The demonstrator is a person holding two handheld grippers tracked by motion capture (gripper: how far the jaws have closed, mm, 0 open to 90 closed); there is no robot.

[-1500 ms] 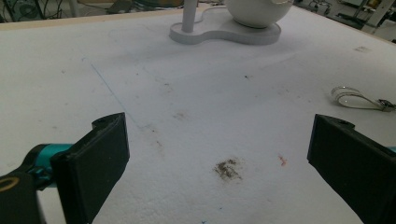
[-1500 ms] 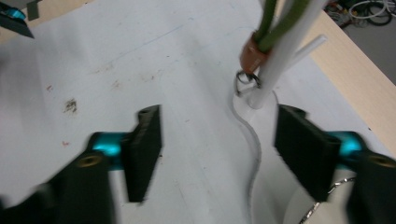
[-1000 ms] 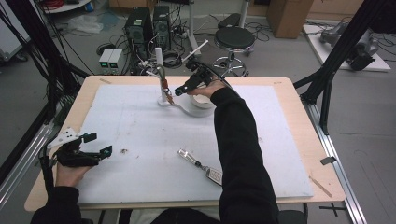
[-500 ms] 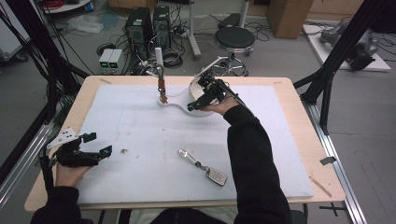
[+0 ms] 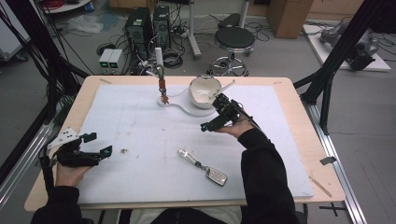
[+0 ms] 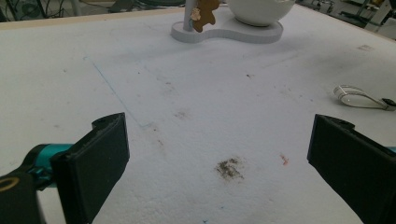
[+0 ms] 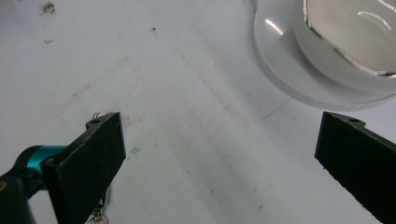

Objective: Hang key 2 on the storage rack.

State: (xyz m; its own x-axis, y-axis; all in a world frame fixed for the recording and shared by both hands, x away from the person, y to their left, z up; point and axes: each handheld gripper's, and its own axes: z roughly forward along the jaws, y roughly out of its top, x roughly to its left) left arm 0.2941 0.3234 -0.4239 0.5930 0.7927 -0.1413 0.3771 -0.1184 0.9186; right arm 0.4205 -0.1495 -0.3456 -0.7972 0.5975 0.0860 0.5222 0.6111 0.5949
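Key fob [image 5: 215, 175] near right claw [image 5: 208, 126], empty

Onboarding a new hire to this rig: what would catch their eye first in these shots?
Probably the white bowl on its white stand at the far middle of the table, with a small brown charm hanging from the stand's post. Next, the key fob on a keyring lying alone on the white mat. The right gripper hovers open between bowl and fob; the left gripper sits open at the near left.
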